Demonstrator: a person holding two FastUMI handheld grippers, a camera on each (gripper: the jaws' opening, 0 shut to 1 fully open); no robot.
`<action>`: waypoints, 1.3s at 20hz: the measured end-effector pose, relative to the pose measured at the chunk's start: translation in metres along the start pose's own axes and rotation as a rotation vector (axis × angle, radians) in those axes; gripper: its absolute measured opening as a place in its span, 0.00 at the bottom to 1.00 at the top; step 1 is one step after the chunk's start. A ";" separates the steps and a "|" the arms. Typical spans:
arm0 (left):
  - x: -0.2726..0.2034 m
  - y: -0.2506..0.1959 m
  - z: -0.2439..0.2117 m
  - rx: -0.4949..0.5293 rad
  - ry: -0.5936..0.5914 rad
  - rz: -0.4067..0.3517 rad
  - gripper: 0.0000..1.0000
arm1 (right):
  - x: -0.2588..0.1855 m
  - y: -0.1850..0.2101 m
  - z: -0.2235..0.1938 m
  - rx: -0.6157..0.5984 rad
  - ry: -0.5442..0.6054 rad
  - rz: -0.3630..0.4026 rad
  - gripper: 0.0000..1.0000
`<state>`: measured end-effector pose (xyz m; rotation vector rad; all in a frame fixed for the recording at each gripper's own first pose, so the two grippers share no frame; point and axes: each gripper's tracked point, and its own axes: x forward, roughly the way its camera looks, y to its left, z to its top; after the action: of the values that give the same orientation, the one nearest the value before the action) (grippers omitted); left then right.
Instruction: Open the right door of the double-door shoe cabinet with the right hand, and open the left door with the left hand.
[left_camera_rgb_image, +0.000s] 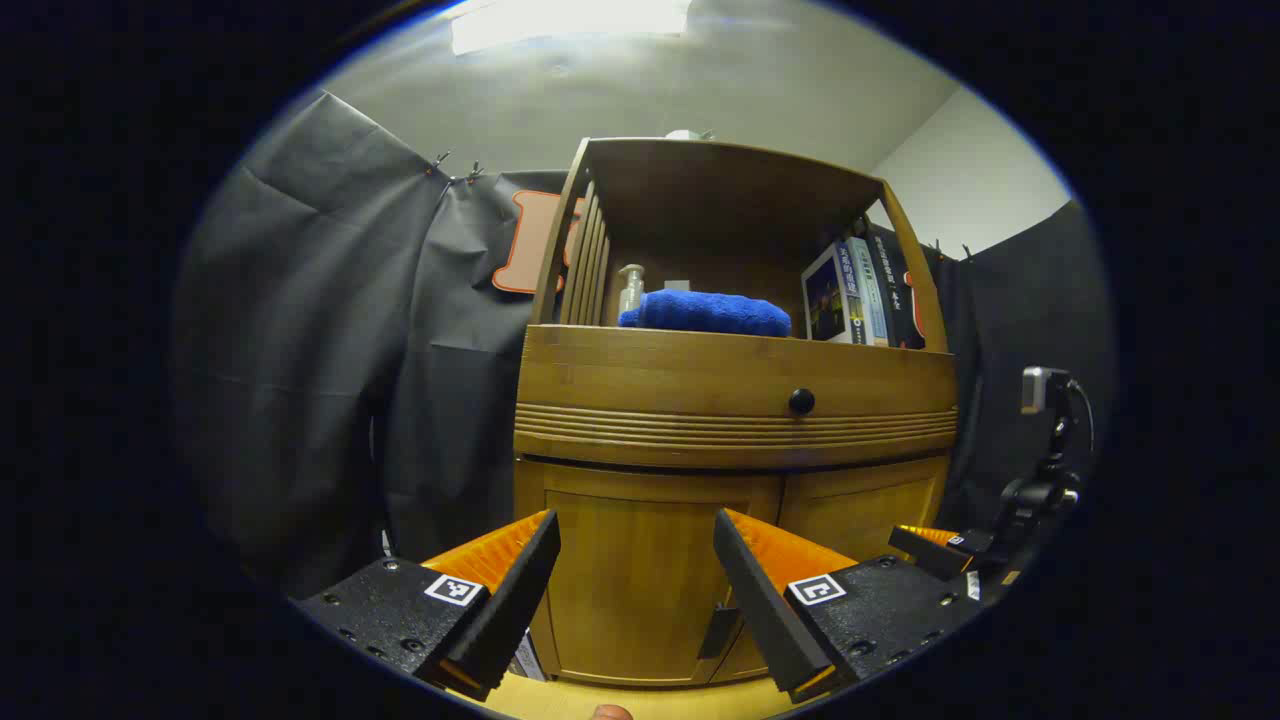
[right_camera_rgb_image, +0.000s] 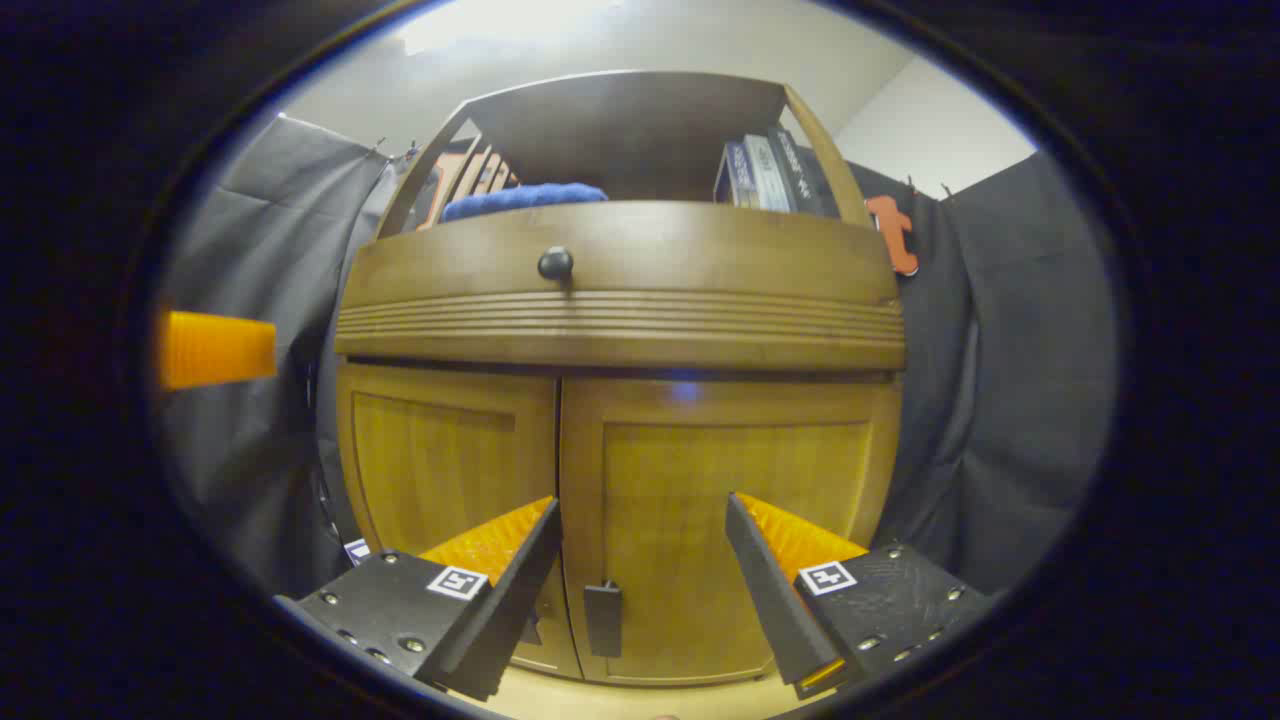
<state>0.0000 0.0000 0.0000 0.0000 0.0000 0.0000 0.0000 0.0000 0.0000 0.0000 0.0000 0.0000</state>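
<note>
Left gripper (left_camera_rgb_image: 636, 555): I see its jaws apart, holding nothing, facing the left door (left_camera_rgb_image: 640, 585).
Right gripper (right_camera_rgb_image: 640, 545): jaws apart, empty, before the right door (right_camera_rgb_image: 735, 540).
Doors: both closed; handle (right_camera_rgb_image: 603, 618) partly cut off low.
Shelf above: blue towel (left_camera_rgb_image: 712, 312), books (left_camera_rgb_image: 860, 295) partly hidden.

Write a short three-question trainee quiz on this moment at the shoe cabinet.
1. True or false: both doors are shut.
2. What lies on the shelf beside the bottle? A) a towel B) a shoe C) a cup
3. Fill in: the right gripper's jaws are ____.

Key
1. True: the left door and right door sit flush, their handles untouched.
2. A: a folded towel, with books further along.
3. Open, as are those of the left gripper.
</note>
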 end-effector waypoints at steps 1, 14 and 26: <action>0.000 0.004 -0.001 0.001 0.002 0.016 0.95 | 0.006 0.002 -0.015 0.005 0.031 0.008 0.96; -0.030 0.075 -0.002 0.022 0.021 0.227 0.92 | 0.038 0.029 -0.100 -0.021 0.211 0.016 0.42; -0.042 0.083 0.002 0.006 0.038 0.251 0.95 | 0.027 0.022 -0.104 0.049 0.248 -0.087 0.27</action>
<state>-0.0415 0.0833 0.0023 0.0056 0.0379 0.2515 0.0268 0.0220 -0.1041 0.0487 0.2478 -0.0872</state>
